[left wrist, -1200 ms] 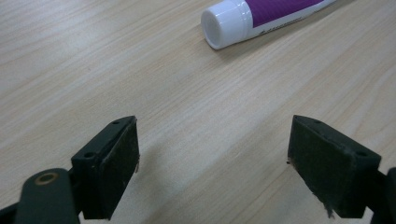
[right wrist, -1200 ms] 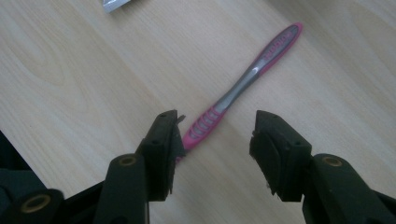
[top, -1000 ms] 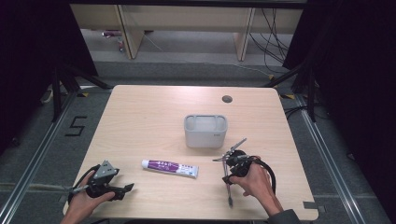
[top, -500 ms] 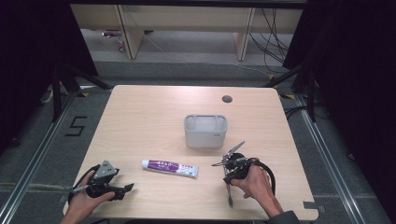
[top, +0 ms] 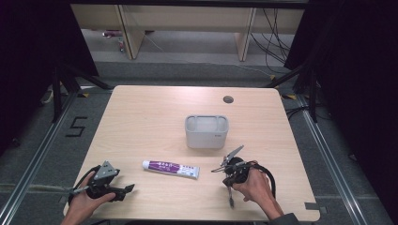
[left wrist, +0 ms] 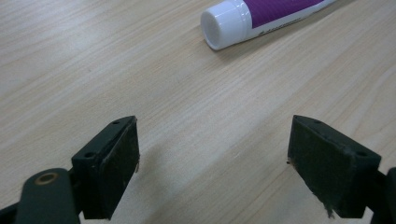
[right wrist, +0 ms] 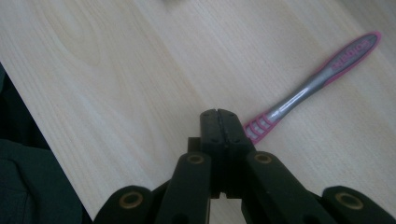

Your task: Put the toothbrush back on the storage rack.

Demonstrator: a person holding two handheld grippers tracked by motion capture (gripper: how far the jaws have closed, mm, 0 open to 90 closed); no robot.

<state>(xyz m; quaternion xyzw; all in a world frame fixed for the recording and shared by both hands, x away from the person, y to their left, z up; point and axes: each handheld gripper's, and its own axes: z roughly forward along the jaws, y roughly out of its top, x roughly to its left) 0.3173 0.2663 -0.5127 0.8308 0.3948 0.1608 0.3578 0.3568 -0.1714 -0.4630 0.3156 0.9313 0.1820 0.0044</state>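
A pink and grey toothbrush (right wrist: 317, 79) lies on the wooden table (top: 155, 117) near its front edge, also visible as a thin dark stick, the toothbrush (top: 231, 200), below the right hand. My right gripper (right wrist: 219, 116) has just been closing and its jaws are now pressed together over the brush's near end, which they hide. In the high view the right gripper (top: 230, 185) points toward the person. A white and purple toothpaste tube (top: 171, 168) lies mid-table; its cap end, the toothpaste tube (left wrist: 261, 18), is ahead of my left gripper (left wrist: 212, 172). The left gripper (top: 129, 188) stands open over bare wood.
A grey holder box (top: 206, 131) with compartments stands upright behind the tube, in the middle of the table. A round cable hole (top: 228, 99) sits at the back right. Dark floor rails run along both sides of the table.
The right hand has shifted slightly by the toothbrush. The left hand, the tube and the holder have stayed put.
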